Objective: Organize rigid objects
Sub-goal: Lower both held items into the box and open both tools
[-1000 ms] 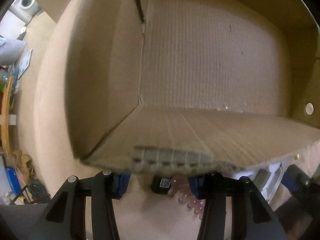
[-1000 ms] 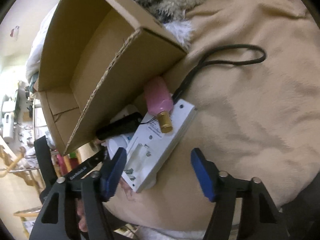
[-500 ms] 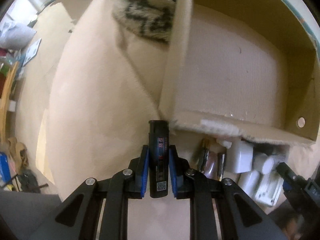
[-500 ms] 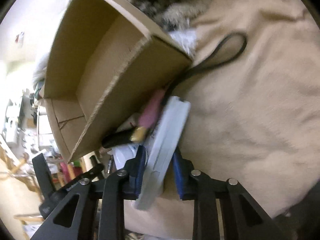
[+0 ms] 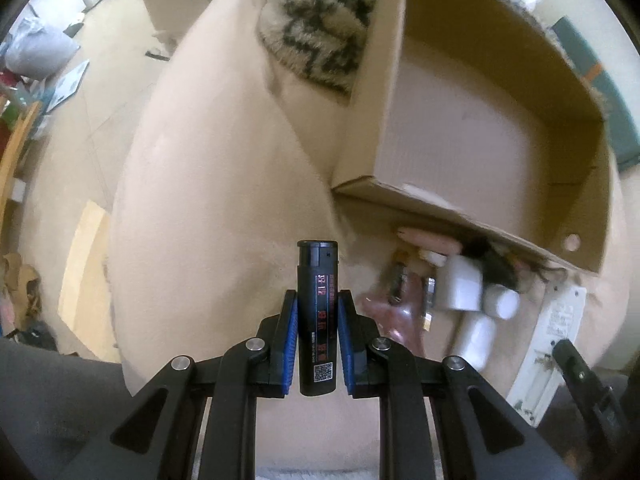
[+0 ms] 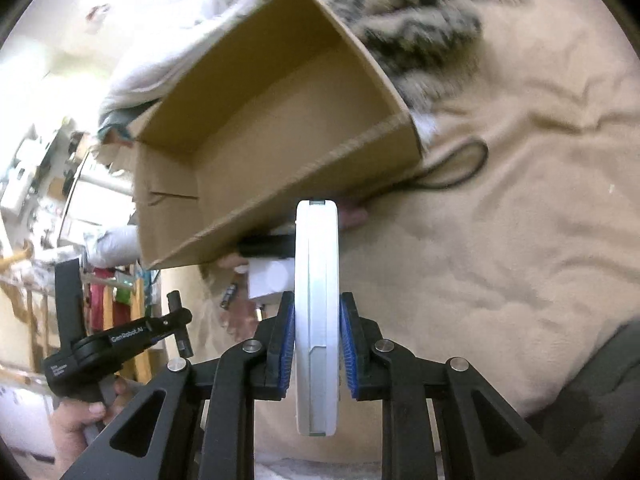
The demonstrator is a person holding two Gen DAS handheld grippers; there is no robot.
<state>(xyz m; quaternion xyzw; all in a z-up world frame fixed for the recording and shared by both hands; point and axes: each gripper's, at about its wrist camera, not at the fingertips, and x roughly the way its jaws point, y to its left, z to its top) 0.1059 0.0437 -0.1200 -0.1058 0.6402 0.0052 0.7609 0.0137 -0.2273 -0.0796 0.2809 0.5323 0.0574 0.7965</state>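
Observation:
My left gripper point(image 5: 317, 314) is shut on a black lighter point(image 5: 317, 312) with red print, held above the beige blanket, left of and below the open cardboard box point(image 5: 472, 120). My right gripper point(image 6: 317, 322) is shut on a flat white power strip point(image 6: 316, 312), held on edge just below the box point(image 6: 280, 152). The strip also shows at the right in the left wrist view point(image 5: 548, 344). Small objects lie against the box's near wall: a white adapter point(image 5: 462, 288), a white cylinder point(image 5: 500, 300), a pink bottle point(image 5: 404, 316) and a pink tube point(image 5: 430, 238).
A black cord loop point(image 6: 460, 168) lies on the blanket right of the box. A black-and-white fluffy cushion point(image 5: 320, 28) sits behind the box. The bed edge drops to a cluttered floor point(image 5: 60, 80) on the left. The left hand-held gripper point(image 6: 120, 344) shows at the right wrist view's lower left.
My left gripper closed on the black lighter and lifted it away from the box. My right gripper closed on the white power strip and raised it on edge.

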